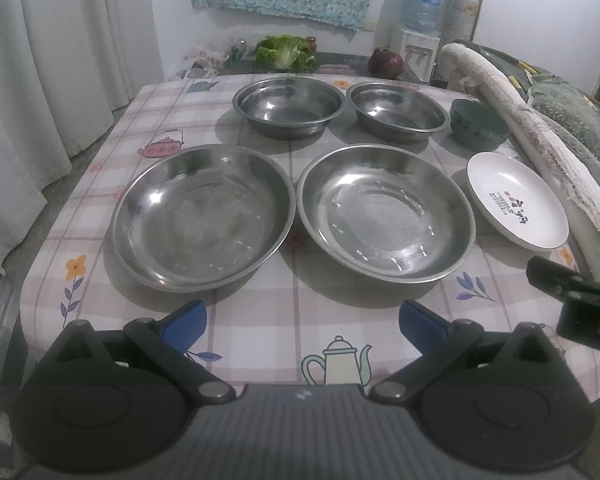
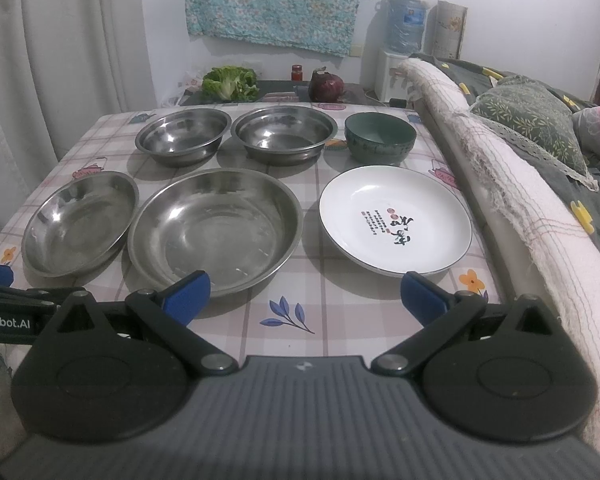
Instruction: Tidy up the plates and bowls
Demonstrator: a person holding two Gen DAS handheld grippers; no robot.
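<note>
Both blue-padded grippers, left gripper (image 1: 302, 322) and right gripper (image 2: 306, 294), hover spread wide, empty (nothing stacked yet), lower frame, facing round shiny steel plates (image 1: 202, 216) and a white ceramic plate (image 2: 396, 220).

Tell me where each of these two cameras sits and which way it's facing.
Left wrist: on the left gripper at the table's near edge, facing the two steel plates; its open blue fingers show.
Right wrist: on the right gripper, further right, facing the white plate; its open fingers show.
Both show the same dishes, including the green bowl, and part of the other gripper.
</note>
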